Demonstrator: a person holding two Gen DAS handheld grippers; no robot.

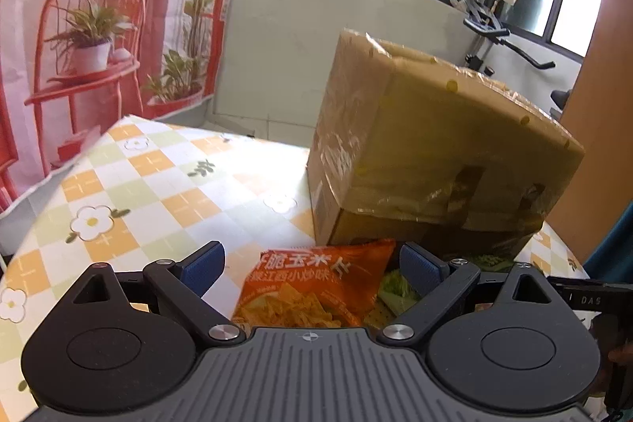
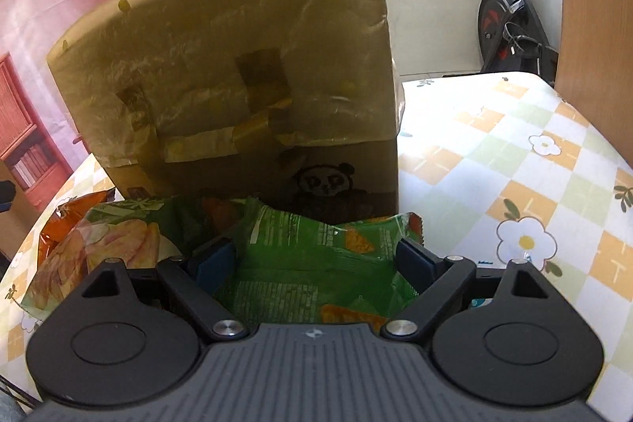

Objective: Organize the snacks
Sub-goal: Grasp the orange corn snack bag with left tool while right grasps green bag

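An orange snack bag (image 1: 312,287) lies on the table in front of a taped cardboard box (image 1: 431,141). My left gripper (image 1: 312,267) is open, its blue pads on either side of the bag's top. In the right wrist view a green snack bag (image 2: 316,263) lies between the open fingers of my right gripper (image 2: 316,260), in front of the same box (image 2: 237,66). Another green bag with a chip picture (image 2: 107,244) and an orange bag (image 2: 59,224) lie to its left.
The table has a checked cloth with flowers (image 1: 158,184) (image 2: 514,165). An exercise bike (image 2: 510,18) stands behind the table by the wall. A printed backdrop (image 1: 79,26) hangs at the left. The box's lid flap stands raised.
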